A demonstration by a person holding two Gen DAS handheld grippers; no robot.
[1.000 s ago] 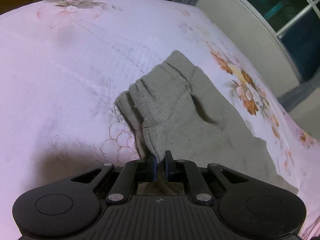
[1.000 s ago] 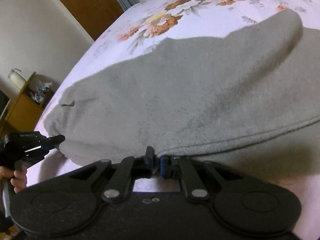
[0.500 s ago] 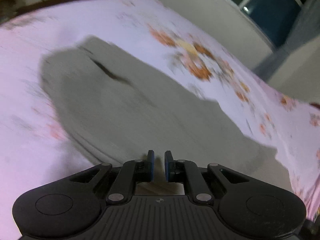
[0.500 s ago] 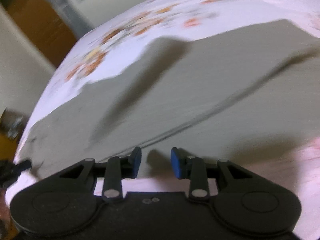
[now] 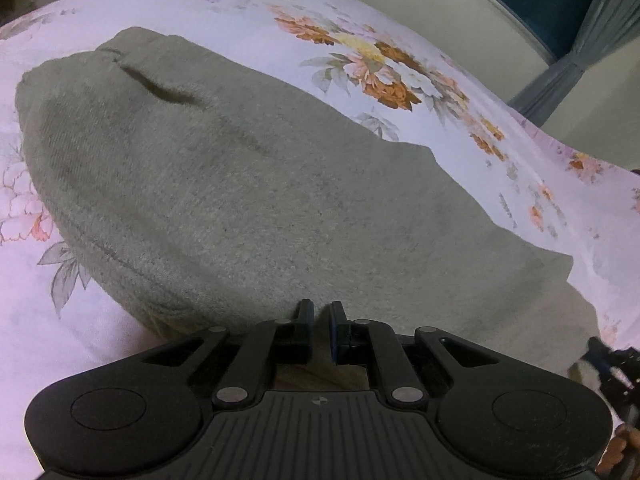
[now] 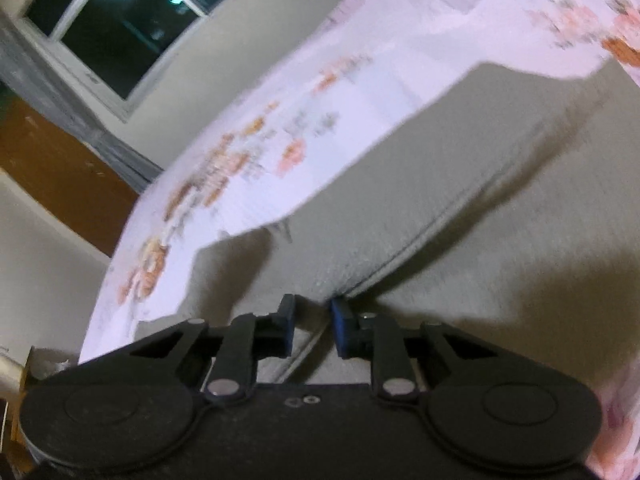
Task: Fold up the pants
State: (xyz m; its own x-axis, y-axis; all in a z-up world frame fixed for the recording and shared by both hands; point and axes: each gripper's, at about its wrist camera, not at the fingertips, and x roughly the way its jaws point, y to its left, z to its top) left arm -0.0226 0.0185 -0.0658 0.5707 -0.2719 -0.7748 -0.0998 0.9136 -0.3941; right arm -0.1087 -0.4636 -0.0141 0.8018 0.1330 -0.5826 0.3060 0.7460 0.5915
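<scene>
The grey pants (image 5: 256, 184) lie flat on the floral bed (image 5: 400, 12). Both the left hand-held gripper (image 5: 319, 312) and right hand-held gripper (image 6: 312, 312) sit released at the near hem. Soft, limp fleece: best pinched at hem corners.

One pair of pants (image 5: 256, 200), one bed (image 5: 224, 12), two tools (image 5: 319, 322) (image 6: 313, 320), one window (image 6: 116, 28), one door (image 6: 48, 176).
</scene>
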